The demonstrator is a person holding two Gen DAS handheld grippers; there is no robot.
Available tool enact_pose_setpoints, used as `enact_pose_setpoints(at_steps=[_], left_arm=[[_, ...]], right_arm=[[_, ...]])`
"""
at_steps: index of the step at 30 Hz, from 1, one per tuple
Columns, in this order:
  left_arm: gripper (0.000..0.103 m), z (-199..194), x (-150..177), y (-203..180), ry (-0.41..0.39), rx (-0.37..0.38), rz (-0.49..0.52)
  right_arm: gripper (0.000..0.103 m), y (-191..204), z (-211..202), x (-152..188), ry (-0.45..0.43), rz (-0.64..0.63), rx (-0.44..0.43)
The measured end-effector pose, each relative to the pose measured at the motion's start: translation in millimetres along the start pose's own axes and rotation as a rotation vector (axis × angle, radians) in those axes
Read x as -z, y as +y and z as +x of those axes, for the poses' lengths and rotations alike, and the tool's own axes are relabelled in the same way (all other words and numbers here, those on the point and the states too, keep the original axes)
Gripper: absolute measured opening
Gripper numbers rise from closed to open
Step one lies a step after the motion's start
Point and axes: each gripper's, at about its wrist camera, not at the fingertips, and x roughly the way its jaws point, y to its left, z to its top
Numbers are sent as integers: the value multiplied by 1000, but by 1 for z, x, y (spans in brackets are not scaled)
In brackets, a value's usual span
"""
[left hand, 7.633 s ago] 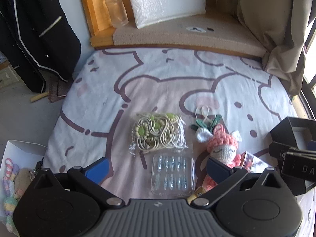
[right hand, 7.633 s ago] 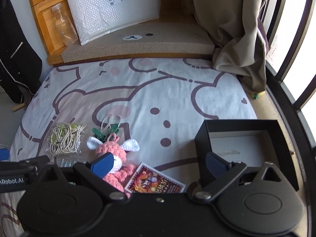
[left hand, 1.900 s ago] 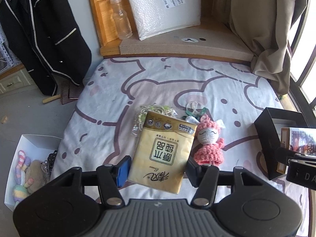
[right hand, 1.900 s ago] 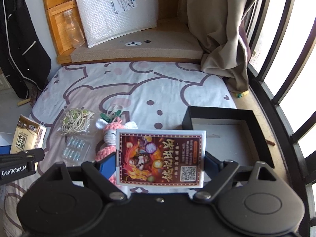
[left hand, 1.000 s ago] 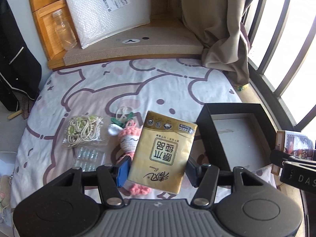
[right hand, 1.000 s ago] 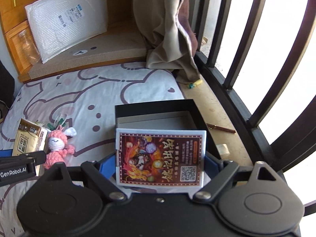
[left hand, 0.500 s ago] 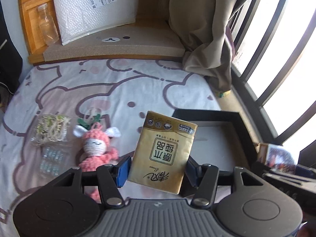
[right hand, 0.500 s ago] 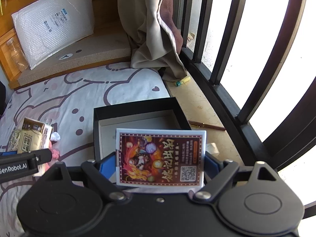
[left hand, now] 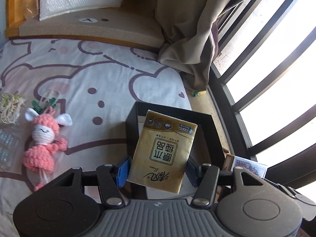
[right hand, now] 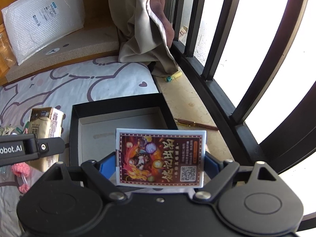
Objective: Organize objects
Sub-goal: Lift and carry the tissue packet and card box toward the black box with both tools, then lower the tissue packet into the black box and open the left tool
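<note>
- Jaws first: left gripper (left hand: 157, 170) is pinching a yellow tissue pack (left hand: 165, 151) by its lower sides; right gripper (right hand: 160, 166) is clamped wide on a picture card box (right hand: 160, 158), held upright.
- Far left on the bedsheet (left hand: 94, 75): a bag of cord (left hand: 9, 107), a clear blister tray (left hand: 7, 148), green clips (left hand: 42, 103) and a pink crochet doll (left hand: 42, 142). All lie loose, none yet stowed.
- Middle: tissue pack hangs in the air over the near left part of the black box (right hand: 118, 102), not touching it as far as I can tell.
- Black box, seen best from the right wrist: open, pale floor bare apart from a faint smudge. Nothing inside yet.
- Right: card box is held above the near right edge of the black box, also not set down.
- Beyond the bed: a pencil (right hand: 195, 125) lies on the sill beside the box.
- Progress, my judgement: early. Two items lifted and brought to the box, none deposited; four things on the sheet are left.
</note>
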Motion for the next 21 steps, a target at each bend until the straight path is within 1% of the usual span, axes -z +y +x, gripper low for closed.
enact_pose_setpoints(at_steps=[5,8,14,21], left_arm=[[58,17,1,1,52,51,-53],[58,27,2,2,92,64,-88],[58,43,7,0,173,46,-118],[58,49,7,0,193,37,-160]], right_arm=[[89,-9,11,-1,11,13,13],[89,-12,17,0,19,9,17],[89,-16,30,0,36,6,24],[89,-14,40,1,51,-23,22]])
